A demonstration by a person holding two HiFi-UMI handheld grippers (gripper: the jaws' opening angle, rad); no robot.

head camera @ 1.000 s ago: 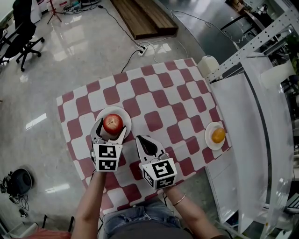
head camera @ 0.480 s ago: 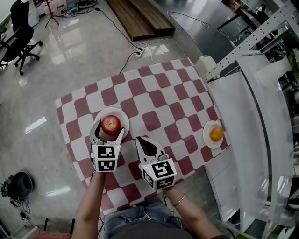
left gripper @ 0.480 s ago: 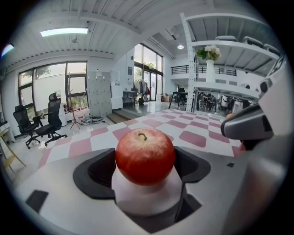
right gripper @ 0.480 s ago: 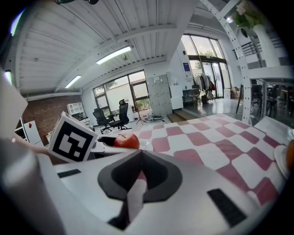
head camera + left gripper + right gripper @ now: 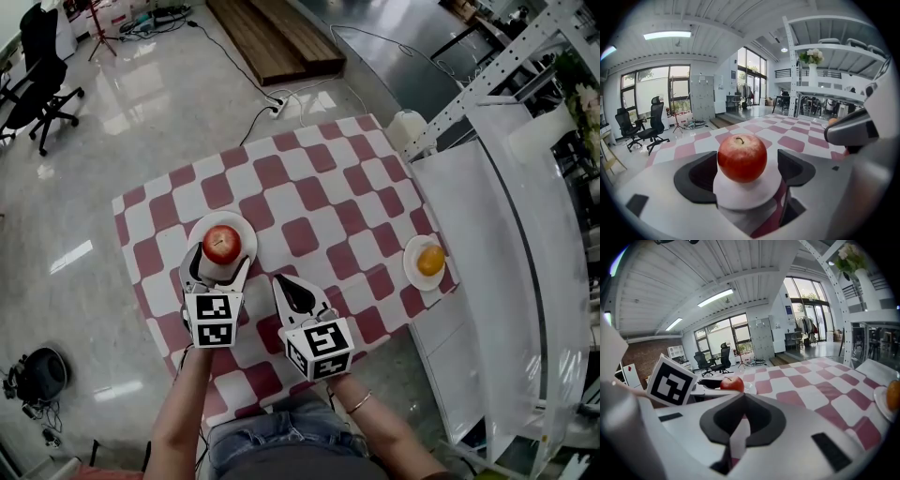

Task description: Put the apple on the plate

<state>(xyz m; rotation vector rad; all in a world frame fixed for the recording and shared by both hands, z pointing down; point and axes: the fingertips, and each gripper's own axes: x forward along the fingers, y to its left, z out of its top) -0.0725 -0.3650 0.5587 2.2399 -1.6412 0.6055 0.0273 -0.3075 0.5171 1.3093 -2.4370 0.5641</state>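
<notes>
Shows red apple (image 5: 222,244) sitting on small white plate (image 5: 246,228) at near-left of checked table (image 5: 319,192). Vs 1 s ago: finds left gripper (image 5: 218,265) drawn back a touch from apple; leaves apple & plate in same spot. Reads as release made and pull-back begun, so prob. meets task's goal; needs only a clean retreat w/o nudging plate. In left gripper view, has jaws spread wide, apple (image 5: 742,158) framed between them w/ a gap each side, pads (image 5: 696,176) touching nothing, plate (image 5: 757,192) rim lying low between them. Shows right gripper (image 5: 298,292) pinched shut on nothing, parked just beside left one, clear of plate. As for apple: looks round, glossy, deep red w/ paler speckling near top, short brown stem up, upright at approx. plate's centre, covering much of it. Also shows orange (image 5: 430,260) on 2nd plate (image 5: 410,272) near table's right edge, well apart.
</notes>
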